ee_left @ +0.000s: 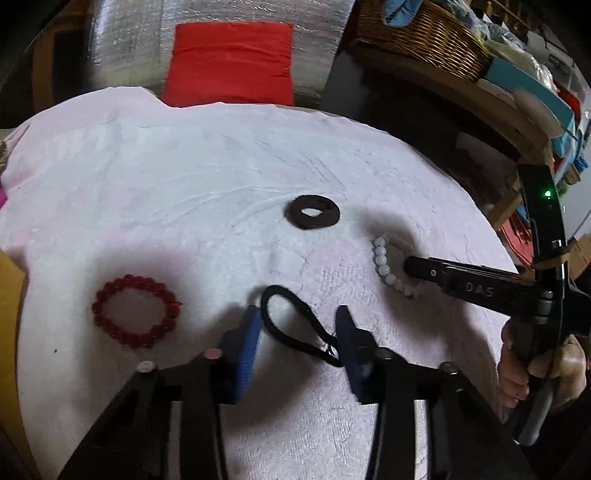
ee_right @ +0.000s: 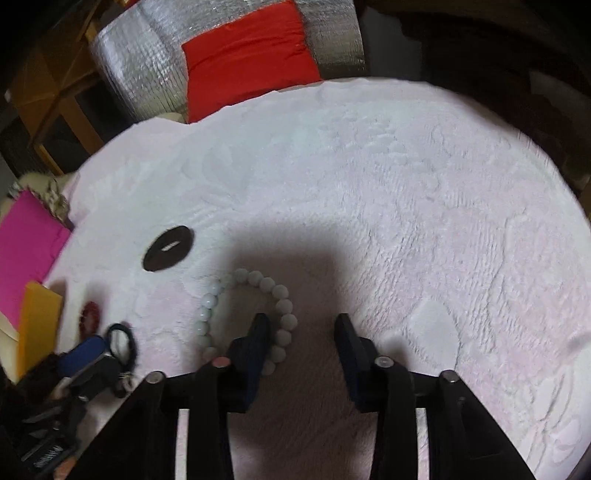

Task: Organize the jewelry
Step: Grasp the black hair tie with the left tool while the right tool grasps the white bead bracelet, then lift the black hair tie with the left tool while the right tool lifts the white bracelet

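Observation:
A black hair tie [ee_left: 291,325] lies on the pale pink towel [ee_left: 184,177] between the blue pads of my left gripper [ee_left: 299,321]. The left pad touches its loop, and the jaws stand apart without squeezing it. My right gripper [ee_right: 303,328] is open over a white bead bracelet [ee_right: 251,277]. Its left finger [ee_right: 258,332] stands inside the bracelet's ring, and the beads on the right side lie between the jaws. In the left wrist view the right gripper [ee_left: 413,266] reaches into the white bracelet [ee_left: 382,258]. A red bead bracelet [ee_left: 135,310] and a dark brown flat ring [ee_left: 312,212] lie untouched.
A red cushion [ee_left: 229,62] against silver foil padding [ee_left: 129,40] lies beyond the towel's far edge. A wicker basket [ee_left: 424,33] and cluttered shelves stand at the right. Pink paper [ee_right: 26,243] and a yellow box [ee_right: 37,325] lie left of the towel. A hand [ee_left: 517,365] holds the right gripper.

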Tool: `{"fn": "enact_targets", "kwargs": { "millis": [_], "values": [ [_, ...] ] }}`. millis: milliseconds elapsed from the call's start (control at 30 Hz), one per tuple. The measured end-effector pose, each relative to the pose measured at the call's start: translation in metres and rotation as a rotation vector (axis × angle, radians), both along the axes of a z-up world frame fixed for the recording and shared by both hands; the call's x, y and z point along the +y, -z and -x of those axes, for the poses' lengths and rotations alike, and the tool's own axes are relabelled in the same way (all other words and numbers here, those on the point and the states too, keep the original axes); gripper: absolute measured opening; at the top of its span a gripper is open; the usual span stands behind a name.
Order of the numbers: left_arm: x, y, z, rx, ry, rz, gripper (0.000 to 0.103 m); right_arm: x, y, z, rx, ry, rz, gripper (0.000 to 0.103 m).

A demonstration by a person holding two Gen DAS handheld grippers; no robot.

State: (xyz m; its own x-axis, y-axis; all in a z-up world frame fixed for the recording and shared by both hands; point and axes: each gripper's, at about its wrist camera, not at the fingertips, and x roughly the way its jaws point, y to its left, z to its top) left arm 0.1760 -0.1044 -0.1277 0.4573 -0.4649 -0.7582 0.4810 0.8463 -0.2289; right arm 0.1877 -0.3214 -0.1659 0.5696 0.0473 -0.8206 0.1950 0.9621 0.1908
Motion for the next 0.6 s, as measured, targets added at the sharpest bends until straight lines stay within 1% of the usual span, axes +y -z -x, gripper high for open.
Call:
{"fn": "enact_targets", "kwargs": {
  "millis": [67, 100, 133, 167, 267, 333, 600],
  "values": [
    [-0.001, 0.003, -0.002, 0.018, 0.012, 0.009, 0.023, 0.004, -0.001, 0.001, -0.008, -0.002, 0.039, 0.025],
    [-0.001, 0.005, -0.002, 0.028, 0.020, 0.016, 0.020, 0.005, -0.001, 0.001, -0.011, -0.002, 0.052, 0.021],
    [-0.003, 0.006, -0.002, 0.033, 0.027, 0.020, 0.013, 0.006, -0.001, 0.002, -0.014, -0.003, 0.068, 0.018],
    [-0.005, 0.006, 0.000, 0.034, 0.040, 0.021, 0.010, 0.007, -0.002, 0.003, -0.016, -0.002, 0.075, 0.015],
    [-0.009, 0.005, 0.006, 0.018, 0.069, 0.023, 0.008, 0.010, -0.004, 0.006, -0.026, -0.009, 0.087, 0.012],
    [-0.009, 0.003, 0.010, 0.010, 0.079, 0.030, 0.007, 0.010, -0.007, 0.009, -0.033, -0.016, 0.084, 0.012],
    [-0.003, -0.006, 0.014, -0.021, 0.076, 0.032, 0.005, 0.000, -0.023, 0.030, -0.095, -0.027, 0.026, 0.011]
  ]
}}
